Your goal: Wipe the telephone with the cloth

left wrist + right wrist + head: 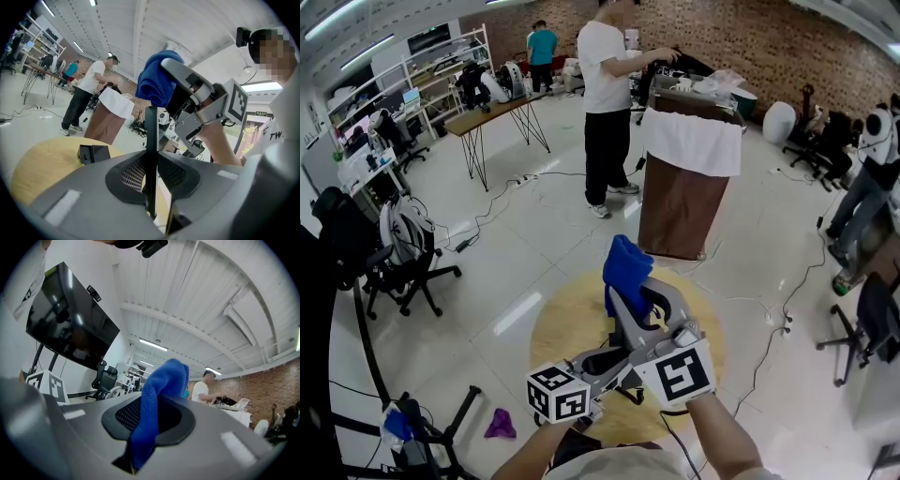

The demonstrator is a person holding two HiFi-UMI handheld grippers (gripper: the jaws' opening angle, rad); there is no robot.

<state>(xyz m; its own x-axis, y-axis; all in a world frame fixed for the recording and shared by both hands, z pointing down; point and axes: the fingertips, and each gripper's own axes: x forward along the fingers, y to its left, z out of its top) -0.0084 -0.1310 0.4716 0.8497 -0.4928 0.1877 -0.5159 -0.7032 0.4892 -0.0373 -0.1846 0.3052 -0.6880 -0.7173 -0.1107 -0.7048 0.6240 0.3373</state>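
My right gripper (630,298) is shut on a blue cloth (627,266), which bunches above its jaws over the round wooden table (562,323). In the right gripper view the blue cloth (157,404) hangs pinched between the grey jaws of the right gripper (145,430). My left gripper (151,176) is shut on a thin black telephone (151,136), seen edge-on and standing upright between its jaws. In the head view the left gripper (605,364) sits low, just left of the right one. The cloth (157,79) is close above and beyond the telephone's top edge; whether they touch I cannot tell.
A small black stand (93,153) sits on the table. Beyond the table stands a brown bin with a white liner (686,187), with a person (605,103) beside it. An office chair (403,258) is at the left and a purple rag (499,424) lies on the floor.
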